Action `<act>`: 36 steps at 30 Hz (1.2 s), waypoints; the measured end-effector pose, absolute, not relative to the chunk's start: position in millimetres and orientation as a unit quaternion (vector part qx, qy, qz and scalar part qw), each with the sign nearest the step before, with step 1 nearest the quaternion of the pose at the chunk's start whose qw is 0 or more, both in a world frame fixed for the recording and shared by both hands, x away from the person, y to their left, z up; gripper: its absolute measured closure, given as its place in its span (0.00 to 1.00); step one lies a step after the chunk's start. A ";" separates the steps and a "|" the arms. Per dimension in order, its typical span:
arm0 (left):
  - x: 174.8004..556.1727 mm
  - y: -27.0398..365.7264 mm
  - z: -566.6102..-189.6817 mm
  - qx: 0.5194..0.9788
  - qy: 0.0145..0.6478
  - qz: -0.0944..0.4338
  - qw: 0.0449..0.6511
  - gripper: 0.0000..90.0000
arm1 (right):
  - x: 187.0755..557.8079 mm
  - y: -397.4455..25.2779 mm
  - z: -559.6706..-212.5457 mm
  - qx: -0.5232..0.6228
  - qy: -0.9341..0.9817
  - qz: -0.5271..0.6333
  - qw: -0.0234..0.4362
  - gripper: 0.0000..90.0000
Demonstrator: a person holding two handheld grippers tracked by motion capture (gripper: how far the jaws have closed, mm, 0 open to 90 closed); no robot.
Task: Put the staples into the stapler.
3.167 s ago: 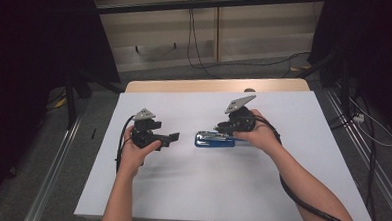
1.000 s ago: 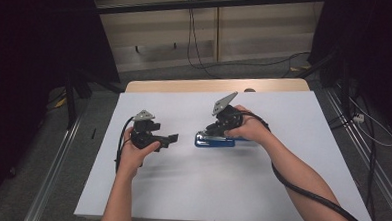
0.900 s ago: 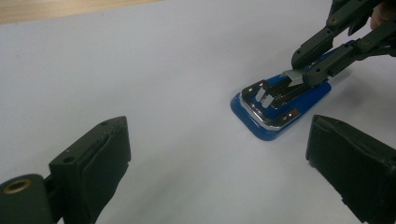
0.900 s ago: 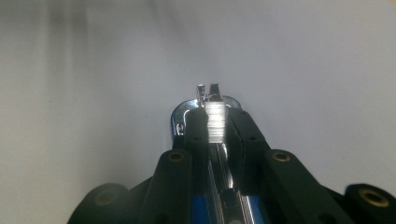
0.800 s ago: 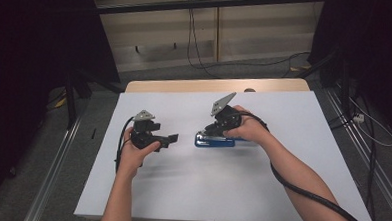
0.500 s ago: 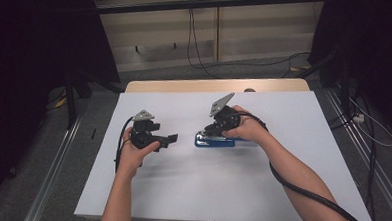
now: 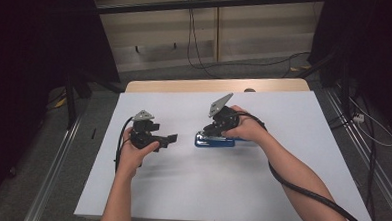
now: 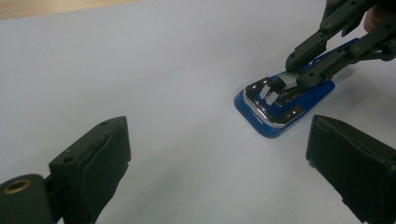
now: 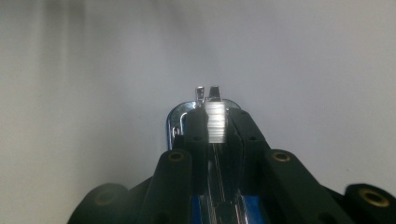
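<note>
Blue stapler lies flat mid-table on the white sheet; right gripper has its jaws closed on the metal strip in the stapler's open top, left gripper just beside it, jaws wide apart and empty. Judgement: the strip looks thin and slick, so the right should pinch it squarely and pull in line with the channel. The left could pin the base to stop sliding.

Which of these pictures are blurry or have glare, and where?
High view: evenly lit, dark at the edges. Left gripper view: sharp on the stapler, shine on its metal, near jaws soft. Right gripper view: the table is hazy, with bright glare on the metal strip between the jaws.
</note>
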State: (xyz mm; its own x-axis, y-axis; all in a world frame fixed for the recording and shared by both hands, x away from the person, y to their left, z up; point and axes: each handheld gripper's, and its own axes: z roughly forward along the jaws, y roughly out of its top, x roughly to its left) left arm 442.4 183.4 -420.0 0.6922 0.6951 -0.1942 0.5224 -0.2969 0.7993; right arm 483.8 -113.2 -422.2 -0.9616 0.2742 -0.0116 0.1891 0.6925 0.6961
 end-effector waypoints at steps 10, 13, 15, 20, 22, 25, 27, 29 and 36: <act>442.5 183.1 -420.0 0.799 0.380 0.096 0.455 0.07 | 483.4 -112.6 -422.4 0.116 0.919 0.372 0.057 0.88; 442.4 182.9 -420.0 0.798 0.381 0.095 0.457 0.07 | 483.4 -111.9 -423.6 0.114 0.920 0.371 0.059 0.88; 442.4 183.0 -420.0 0.798 0.381 0.095 0.457 0.07 | 483.6 -111.6 -424.1 0.113 0.920 0.370 0.058 0.88; 442.6 183.0 -420.1 0.801 0.379 0.096 0.454 0.07 | 484.5 -110.7 -424.2 0.114 0.921 0.370 0.057 0.88; 442.5 182.6 -420.4 0.799 0.382 0.095 0.455 0.07 | 484.4 -110.4 -424.2 0.113 0.921 0.369 0.057 0.88; 442.5 182.5 -420.4 0.799 0.382 0.095 0.455 0.07 | 484.4 -110.2 -424.9 0.115 0.920 0.370 0.057 0.88; 442.5 182.3 -420.3 0.799 0.382 0.095 0.454 0.07 | 484.9 -110.3 -425.3 0.114 0.920 0.370 0.056 0.88; 442.4 181.9 -420.5 0.800 0.381 0.094 0.454 0.07 | 485.2 -110.0 -425.8 0.115 0.920 0.371 0.055 0.88; 442.4 181.2 -420.9 0.800 0.381 0.093 0.454 0.07 | 486.5 -109.2 -426.1 0.109 0.921 0.371 0.054 0.88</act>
State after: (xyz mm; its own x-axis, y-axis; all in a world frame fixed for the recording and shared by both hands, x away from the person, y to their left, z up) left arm 442.4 181.2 -420.9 0.6918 0.6946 -0.1972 0.5250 -0.2963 0.7979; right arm 486.5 -109.2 -426.1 -0.9704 0.2408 -0.0178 0.1613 0.7015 0.6942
